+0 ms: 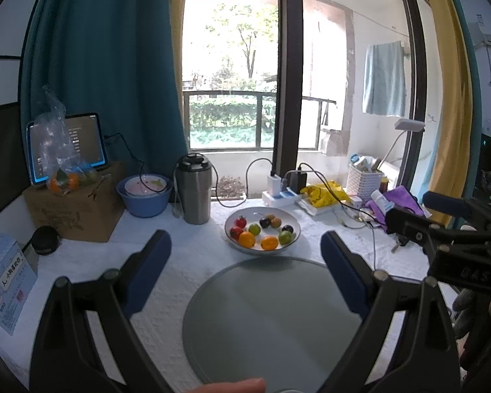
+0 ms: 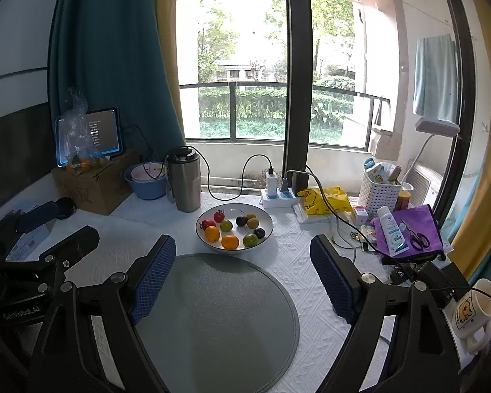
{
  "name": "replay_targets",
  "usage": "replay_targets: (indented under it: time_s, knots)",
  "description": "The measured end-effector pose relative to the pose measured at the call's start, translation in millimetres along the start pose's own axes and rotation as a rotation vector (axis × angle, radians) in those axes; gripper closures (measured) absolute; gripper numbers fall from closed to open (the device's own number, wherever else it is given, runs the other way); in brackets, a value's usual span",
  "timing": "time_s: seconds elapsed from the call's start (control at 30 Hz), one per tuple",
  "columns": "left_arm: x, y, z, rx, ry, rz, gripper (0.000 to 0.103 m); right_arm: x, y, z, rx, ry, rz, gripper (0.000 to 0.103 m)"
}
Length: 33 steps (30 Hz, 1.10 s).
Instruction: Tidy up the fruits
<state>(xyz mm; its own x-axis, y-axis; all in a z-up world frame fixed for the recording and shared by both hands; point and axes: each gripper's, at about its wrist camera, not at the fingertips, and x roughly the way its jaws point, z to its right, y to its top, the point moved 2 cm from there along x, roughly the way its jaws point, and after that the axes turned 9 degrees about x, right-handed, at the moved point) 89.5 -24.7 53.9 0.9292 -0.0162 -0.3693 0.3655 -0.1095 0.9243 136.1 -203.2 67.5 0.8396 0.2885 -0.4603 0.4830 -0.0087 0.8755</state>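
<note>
**Fruit all in the bowl, both tongs empty**

White bowl (image 2: 234, 226) of small round fruit (image 2: 229, 241) (no long axis to speak of) sits on the tabletop (image 2: 298, 281) just behind a round grey mat (image 2: 219, 321). Left tongs (image 1: 245, 271) and right tongs (image 2: 242, 275) spread wide over the mat, gripping nothing.

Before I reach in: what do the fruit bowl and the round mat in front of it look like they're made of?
Fruit bowl: looks like glazed ceramic, glossy white with a thin dark rim line. Round mat: matte grey-green, finely speckled, flat; possibly textured glass or plastic, can't tell which.
</note>
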Motion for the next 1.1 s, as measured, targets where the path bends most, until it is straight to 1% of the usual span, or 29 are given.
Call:
replay_targets:
  time_s: [1.1]
  knots:
    - [0.3, 1.7, 3.7, -0.006, -0.014, -0.002, 0.009, 0.6, 0.5, 2.4, -0.003, 0.0, 0.0, 0.016]
